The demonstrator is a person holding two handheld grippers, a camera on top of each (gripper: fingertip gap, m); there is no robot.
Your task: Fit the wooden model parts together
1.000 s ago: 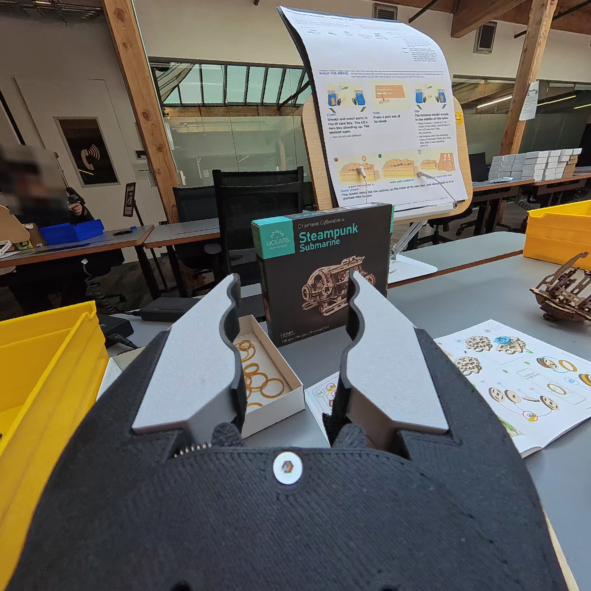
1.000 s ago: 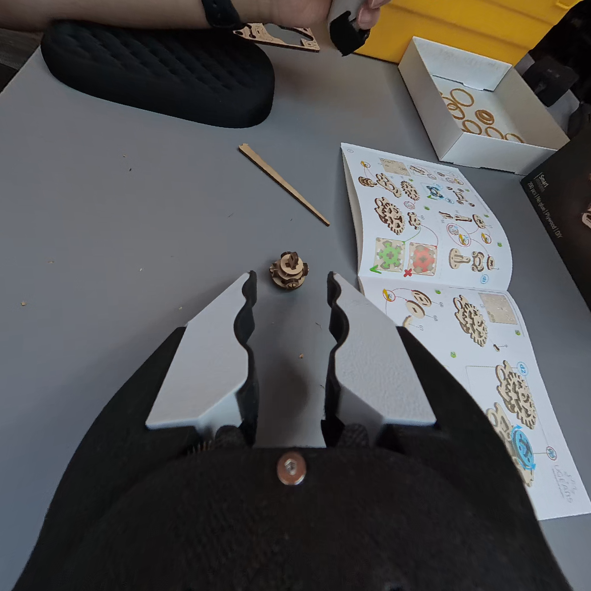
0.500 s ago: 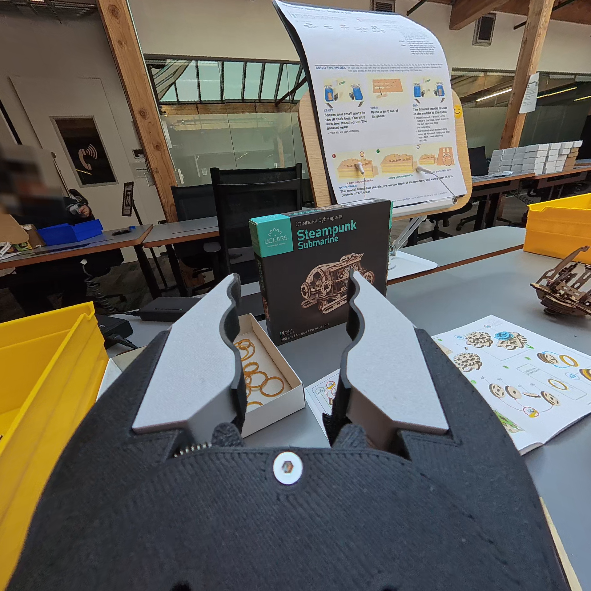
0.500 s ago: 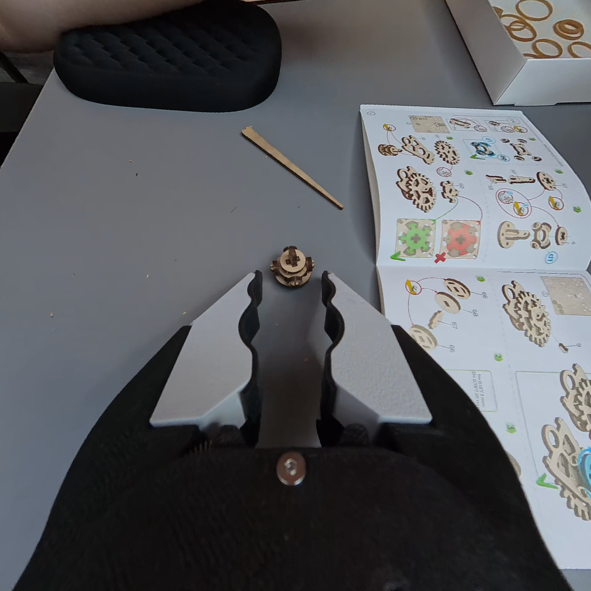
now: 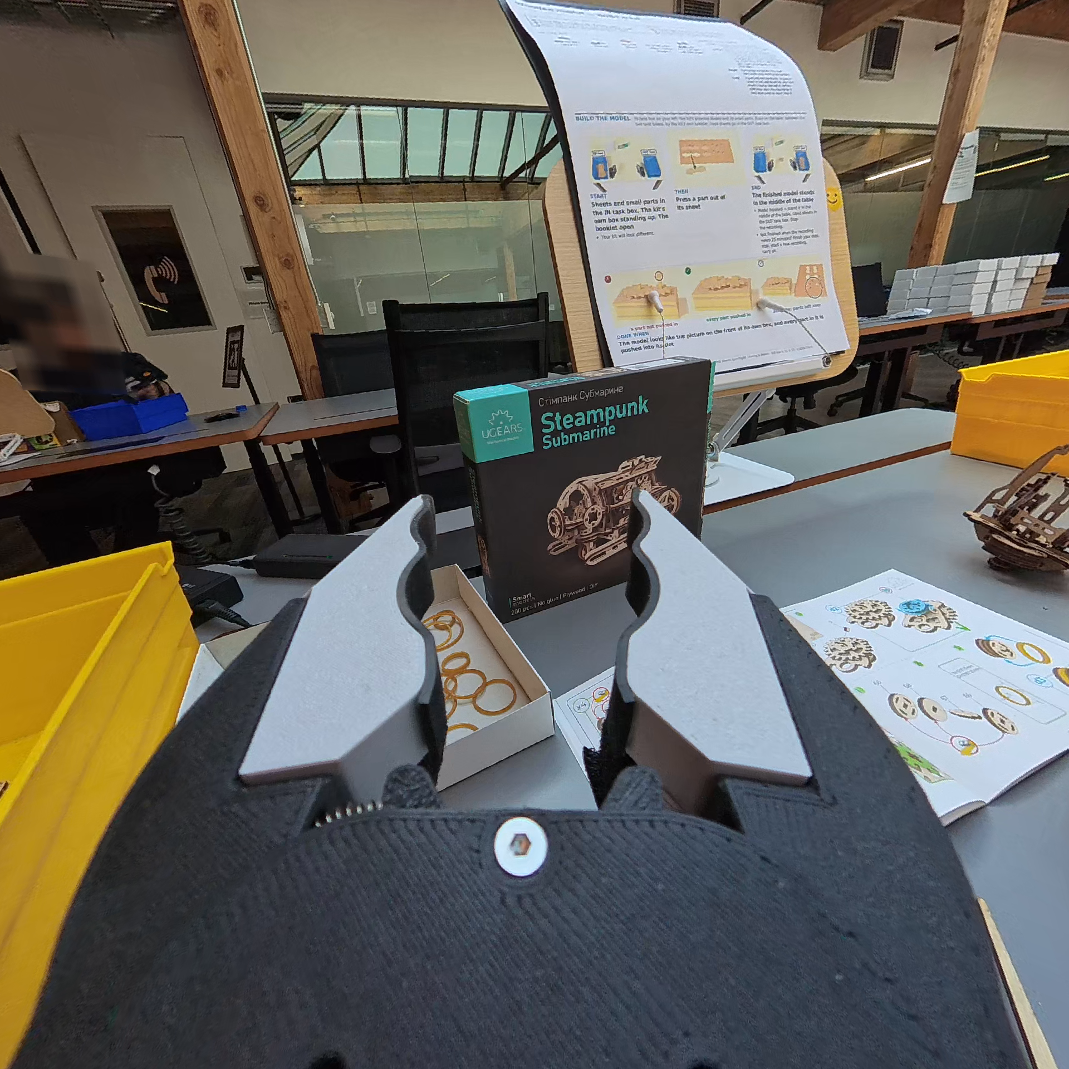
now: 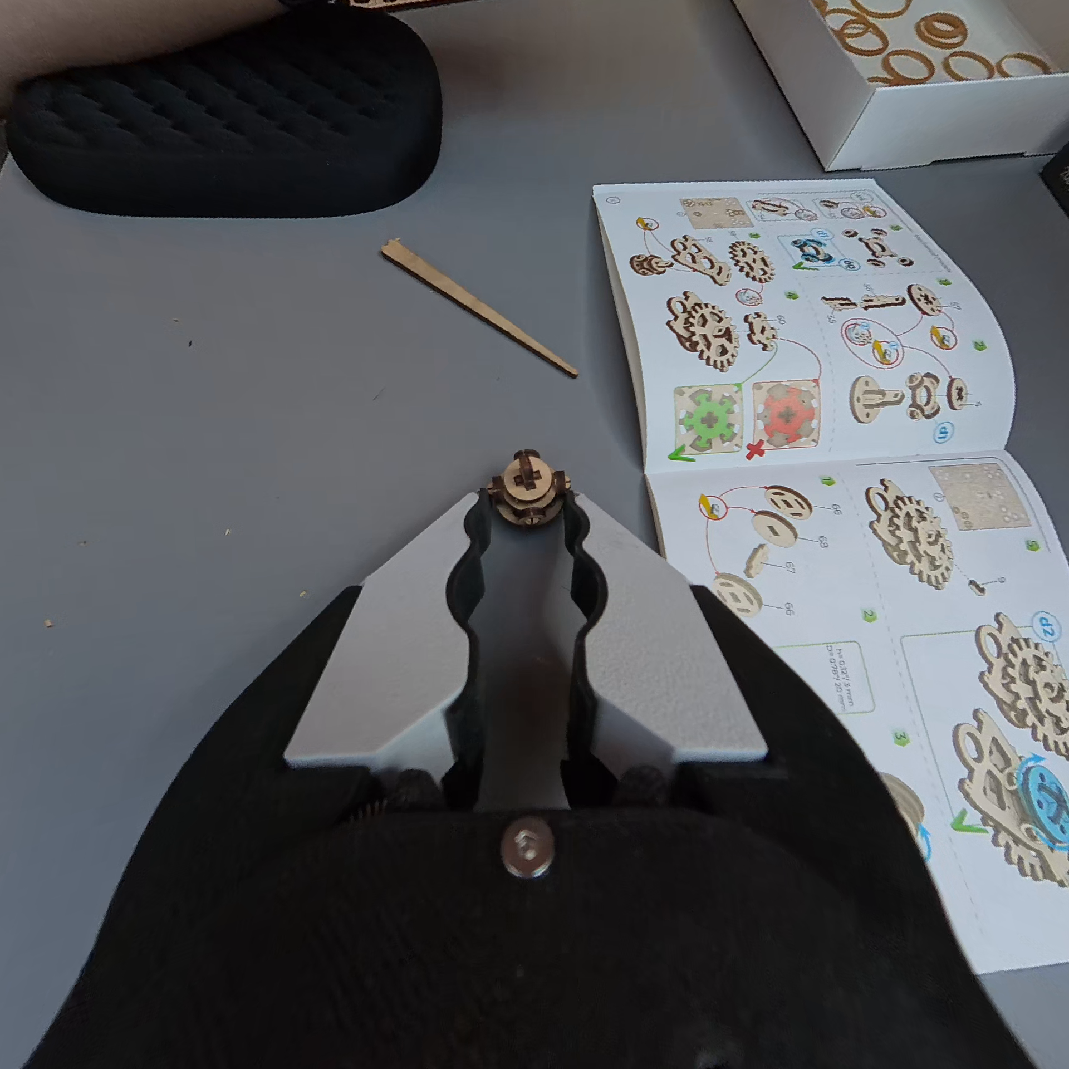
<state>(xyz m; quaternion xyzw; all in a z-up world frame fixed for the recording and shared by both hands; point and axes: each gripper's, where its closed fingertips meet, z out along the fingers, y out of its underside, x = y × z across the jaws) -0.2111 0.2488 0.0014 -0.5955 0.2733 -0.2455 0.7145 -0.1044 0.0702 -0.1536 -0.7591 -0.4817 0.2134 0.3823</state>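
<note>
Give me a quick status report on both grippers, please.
Left gripper open, empty, raised. Right gripper closing round small round wooden gear assembly on grey table; contact unclear. Thin tapered wooden stick lies clear.

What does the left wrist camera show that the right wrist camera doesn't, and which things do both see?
Left wrist only: the open left gripper, the upright kit box, yellow bins and a half-built wooden model. Right wrist only: the right gripper at a small wooden gear assembly, a wooden stick and a black pad. Both: the open booklet and the white ring tray.
</note>
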